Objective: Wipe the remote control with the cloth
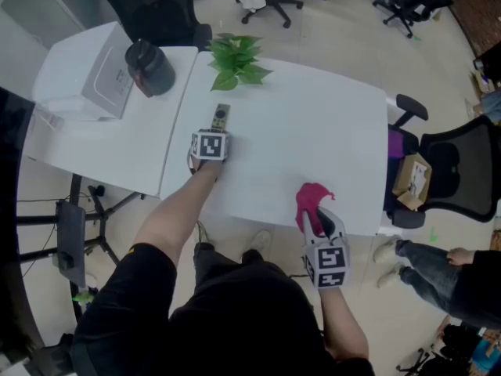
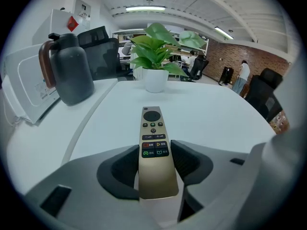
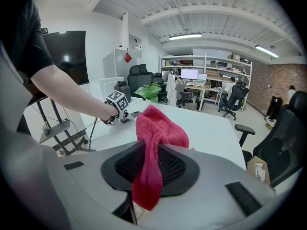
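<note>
A slim gold remote control (image 2: 153,143) lies lengthways between the jaws of my left gripper (image 2: 154,152). Both pads sit against its sides with no gap, and its button end points away, low over the white table (image 1: 313,131). Seen from the head, the remote (image 1: 221,117) sticks out past the left gripper (image 1: 215,135) toward the plant. My right gripper (image 1: 321,224) hovers at the table's front edge, shut on a pink-red cloth (image 1: 311,202). In the right gripper view the cloth (image 3: 160,128) bunches above the jaws and a tail hangs below them.
A potted green plant (image 1: 237,59) stands at the table's far side. A dark jug (image 1: 150,67) and a white box (image 1: 106,81) sit on the adjoining table at left. An office chair (image 1: 454,171), a cardboard box (image 1: 412,180) and another person's legs (image 1: 427,265) are at right.
</note>
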Demonstrator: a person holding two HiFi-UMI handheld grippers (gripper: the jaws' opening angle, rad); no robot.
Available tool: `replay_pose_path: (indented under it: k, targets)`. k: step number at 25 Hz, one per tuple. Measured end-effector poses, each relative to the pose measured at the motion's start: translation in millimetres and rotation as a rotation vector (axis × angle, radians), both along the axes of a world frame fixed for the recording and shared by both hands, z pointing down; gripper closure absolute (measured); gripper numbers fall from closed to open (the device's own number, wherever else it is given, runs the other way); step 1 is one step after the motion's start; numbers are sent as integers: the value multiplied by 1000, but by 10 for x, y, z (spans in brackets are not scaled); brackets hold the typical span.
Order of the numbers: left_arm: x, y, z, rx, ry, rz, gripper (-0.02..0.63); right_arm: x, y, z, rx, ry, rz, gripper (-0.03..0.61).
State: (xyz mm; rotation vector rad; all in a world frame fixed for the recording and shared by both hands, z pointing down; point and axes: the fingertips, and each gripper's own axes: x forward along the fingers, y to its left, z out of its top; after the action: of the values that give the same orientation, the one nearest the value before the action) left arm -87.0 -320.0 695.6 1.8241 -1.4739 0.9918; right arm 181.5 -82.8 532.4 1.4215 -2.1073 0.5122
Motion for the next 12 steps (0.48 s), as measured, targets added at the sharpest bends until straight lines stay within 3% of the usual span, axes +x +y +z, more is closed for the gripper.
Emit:
replay_pose_path:
  k: [9, 12]
  targets:
    - [-12, 16, 46, 0, -12, 10, 399, -3, -42, 30, -4, 9, 3, 498]
    - [41, 60, 24, 23, 16, 33, 397, -3, -59, 41, -3, 10, 5, 499]
